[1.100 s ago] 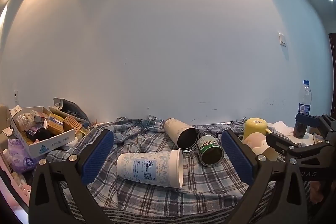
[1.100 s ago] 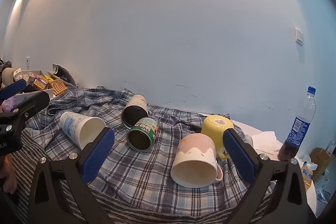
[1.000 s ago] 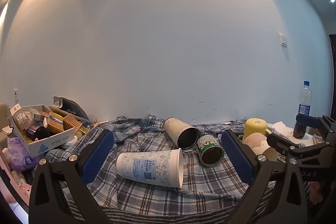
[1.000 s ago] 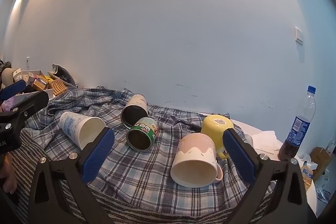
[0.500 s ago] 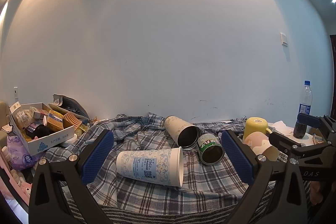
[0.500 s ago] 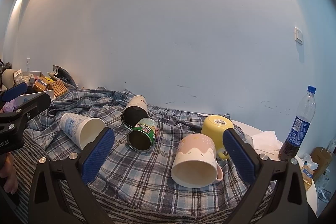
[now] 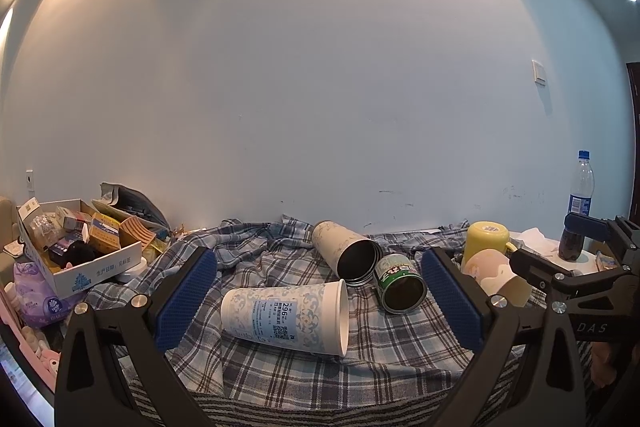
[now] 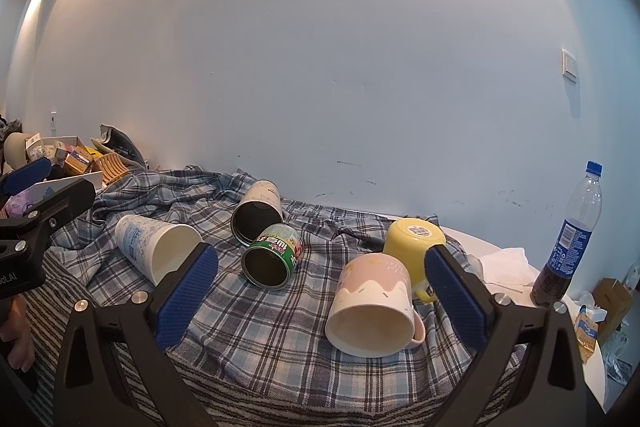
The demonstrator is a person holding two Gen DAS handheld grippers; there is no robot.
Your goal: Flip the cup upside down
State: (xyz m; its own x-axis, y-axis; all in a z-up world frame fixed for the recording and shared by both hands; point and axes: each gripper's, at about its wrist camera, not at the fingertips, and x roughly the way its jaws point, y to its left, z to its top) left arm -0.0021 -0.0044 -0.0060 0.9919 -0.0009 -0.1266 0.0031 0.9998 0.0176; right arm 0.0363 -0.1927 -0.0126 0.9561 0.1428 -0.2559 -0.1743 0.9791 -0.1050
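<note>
A white-and-blue paper cup (image 7: 284, 315) lies on its side on the plaid cloth (image 7: 304, 375), mouth to the right, between my open left gripper's (image 7: 318, 301) fingers and a little beyond them. It also shows in the right wrist view (image 8: 158, 251). A pink-and-white mug (image 8: 374, 305) lies on its side in front of my open right gripper (image 8: 320, 293). A yellow mug (image 8: 414, 243) stands upside down behind it. A marbled tumbler (image 8: 258, 211) and a green can (image 8: 274, 255) lie on their sides in the middle. Both grippers are empty.
An open cardboard box (image 7: 76, 259) of packets stands at the left. A cola bottle (image 8: 570, 247) stands on the white table (image 8: 504, 263) at the right, near crumpled tissue. The wall runs close behind the cloth. The left gripper shows at the left edge of the right wrist view (image 8: 36, 187).
Both views have shifted only slightly; the left gripper has drifted a little. Nothing on the cloth has moved, and both grippers stay open.
</note>
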